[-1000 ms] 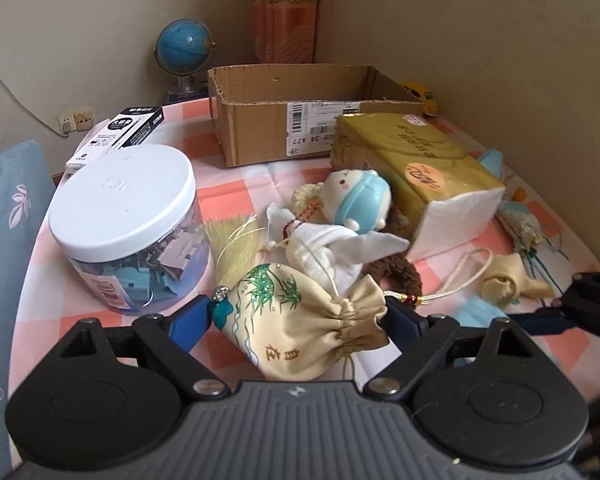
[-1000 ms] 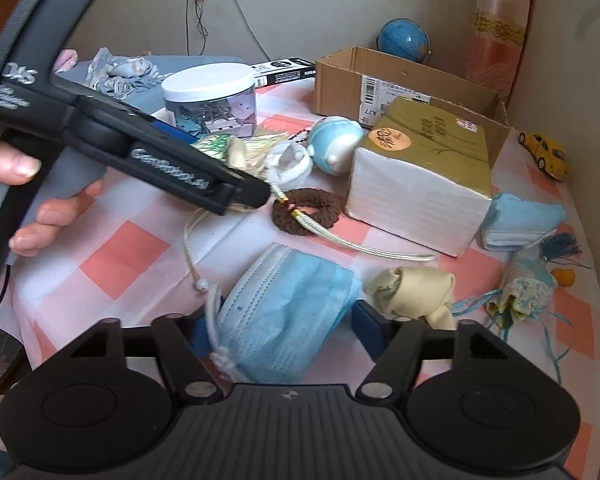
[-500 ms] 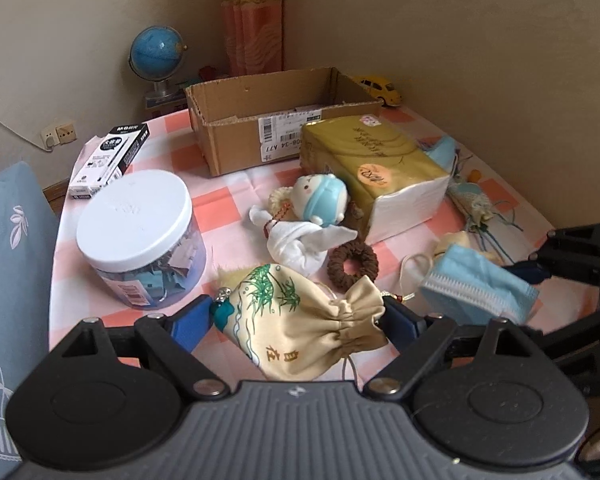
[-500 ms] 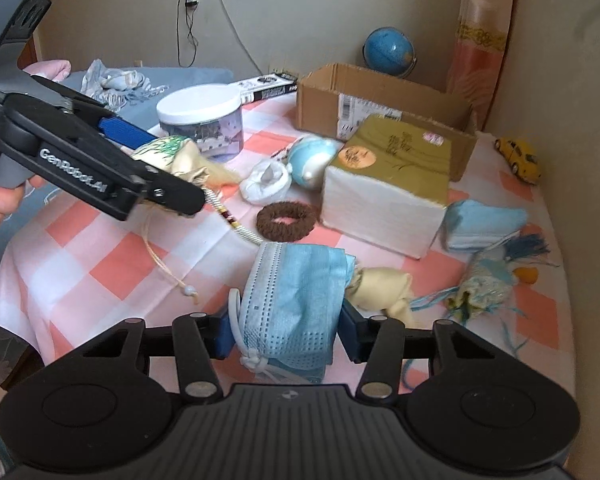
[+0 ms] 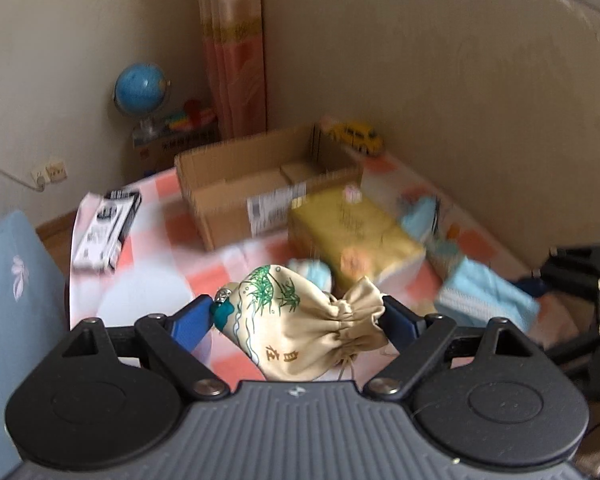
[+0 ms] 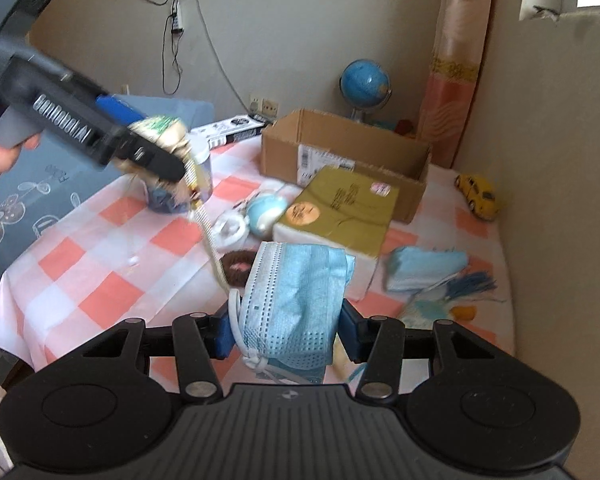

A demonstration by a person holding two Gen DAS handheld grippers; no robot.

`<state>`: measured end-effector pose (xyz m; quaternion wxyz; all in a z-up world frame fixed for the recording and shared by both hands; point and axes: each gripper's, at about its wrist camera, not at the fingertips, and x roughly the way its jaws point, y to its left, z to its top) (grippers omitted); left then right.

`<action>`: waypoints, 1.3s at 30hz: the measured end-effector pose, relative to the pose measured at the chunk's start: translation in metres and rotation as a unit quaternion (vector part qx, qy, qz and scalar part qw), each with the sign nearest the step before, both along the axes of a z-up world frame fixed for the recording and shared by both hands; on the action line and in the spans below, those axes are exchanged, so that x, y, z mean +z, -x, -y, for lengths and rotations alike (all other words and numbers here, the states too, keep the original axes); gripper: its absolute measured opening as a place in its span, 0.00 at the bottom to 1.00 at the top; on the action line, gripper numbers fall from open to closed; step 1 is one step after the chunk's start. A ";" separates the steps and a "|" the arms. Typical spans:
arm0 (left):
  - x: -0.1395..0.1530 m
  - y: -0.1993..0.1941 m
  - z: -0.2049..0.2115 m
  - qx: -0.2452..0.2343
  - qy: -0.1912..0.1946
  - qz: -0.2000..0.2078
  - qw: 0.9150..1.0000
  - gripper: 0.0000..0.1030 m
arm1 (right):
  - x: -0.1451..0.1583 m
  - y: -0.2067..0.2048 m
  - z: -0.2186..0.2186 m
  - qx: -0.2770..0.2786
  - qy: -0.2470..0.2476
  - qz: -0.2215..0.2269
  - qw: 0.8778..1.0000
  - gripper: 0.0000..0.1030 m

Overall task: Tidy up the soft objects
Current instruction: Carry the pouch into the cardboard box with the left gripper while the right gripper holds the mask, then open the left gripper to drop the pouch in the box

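Aloft, left hand-held gripper (image 5: 298,316) clenching drawstring pouch (image 5: 300,322), right hand-held gripper (image 6: 286,328) pinching seemingly folded face mask (image 6: 296,304).

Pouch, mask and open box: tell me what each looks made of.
Pouch in the left gripper: matte beige woven cloth, judging by the gathered drawstring folds; printed green leaves.
Mask in the right gripper: light blue nonwoven-looking sheet, pleated, dotted embossed edge, white elastic loop.
Box: plain brown cardboard, raw cut edges, paper shipping label.
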<state>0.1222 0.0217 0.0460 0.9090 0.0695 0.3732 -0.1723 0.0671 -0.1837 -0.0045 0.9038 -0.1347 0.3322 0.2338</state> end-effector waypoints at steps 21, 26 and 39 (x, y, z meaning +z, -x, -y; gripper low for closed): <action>0.031 -0.213 0.064 0.096 0.060 -0.005 0.994 0.86 | 0.011 -0.023 0.035 -0.046 -0.019 0.021 0.999 0.54; -0.011 -0.245 0.059 0.146 0.049 -0.049 0.987 0.86 | 0.007 -0.028 0.039 -0.052 -0.016 0.017 0.998 0.54; -0.052 -0.248 0.043 0.180 0.012 -0.090 0.979 0.91 | 0.005 -0.033 0.036 -0.052 -0.010 0.013 0.999 0.54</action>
